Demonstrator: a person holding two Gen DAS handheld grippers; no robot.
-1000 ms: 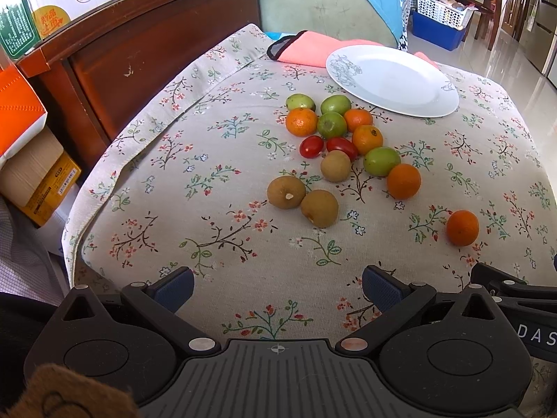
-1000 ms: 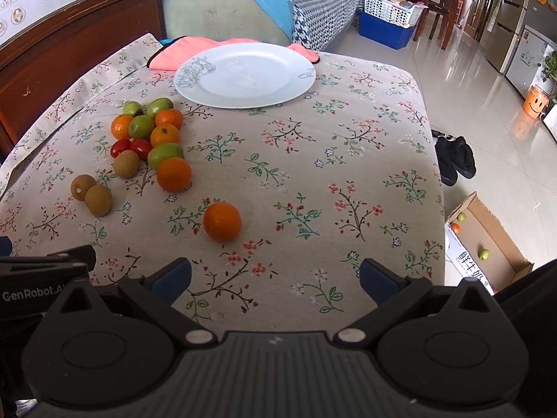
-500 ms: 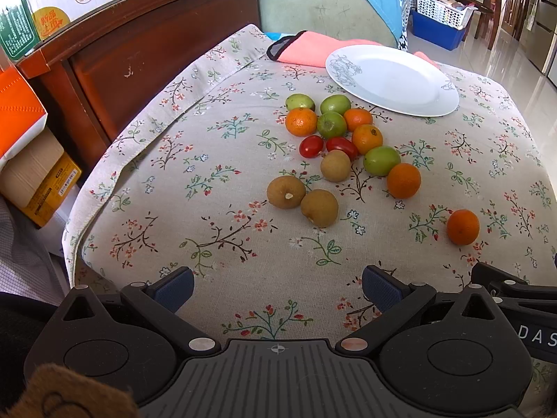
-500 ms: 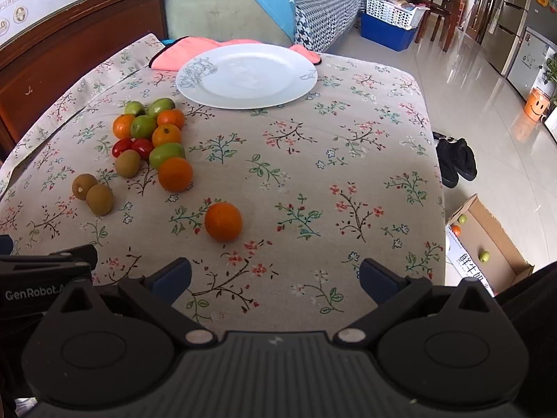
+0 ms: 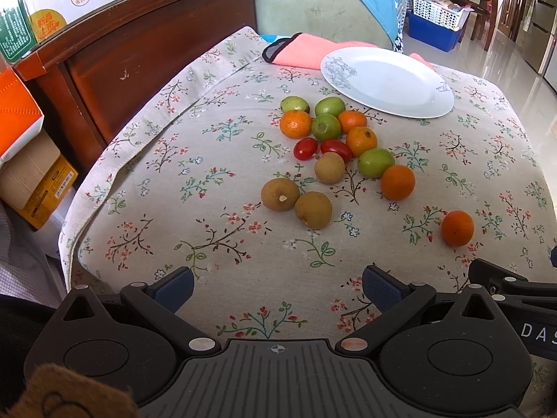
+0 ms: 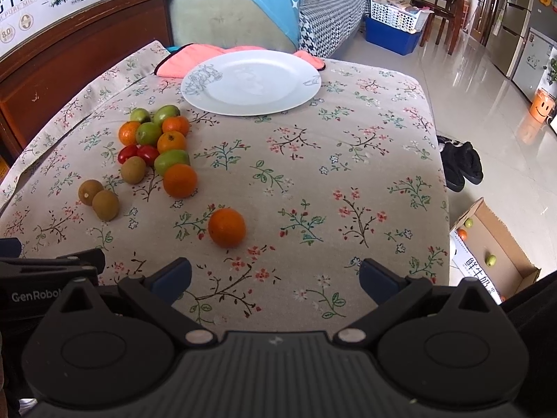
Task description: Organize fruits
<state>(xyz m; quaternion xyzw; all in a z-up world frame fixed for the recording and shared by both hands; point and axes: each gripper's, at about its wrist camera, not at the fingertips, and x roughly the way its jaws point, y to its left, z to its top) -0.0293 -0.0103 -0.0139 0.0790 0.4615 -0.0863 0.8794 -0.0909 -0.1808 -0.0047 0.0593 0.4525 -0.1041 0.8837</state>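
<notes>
Several fruits lie in a cluster on the flowered tablecloth [image 5: 216,160]: oranges, green fruits, two red tomatoes [image 5: 305,148] and three brown kiwis [image 5: 280,194]. One orange [image 6: 227,227] lies apart, just ahead of my right gripper [image 6: 275,280]; it also shows in the left wrist view [image 5: 457,228]. An empty white plate [image 6: 250,82] sits at the far side. My left gripper [image 5: 276,284] is open and empty near the front edge, short of the kiwis. My right gripper is open and empty.
A pink cloth [image 6: 184,61] lies under the plate's far edge. A wooden headboard [image 5: 146,45] and stacked boxes [image 5: 31,181] stand left of the table. A cardboard box [image 6: 494,247] with fruit and black shoes [image 6: 459,163] lie on the floor at right.
Both grippers have crept slightly forward over the table. The fruits and the plate have not moved.
</notes>
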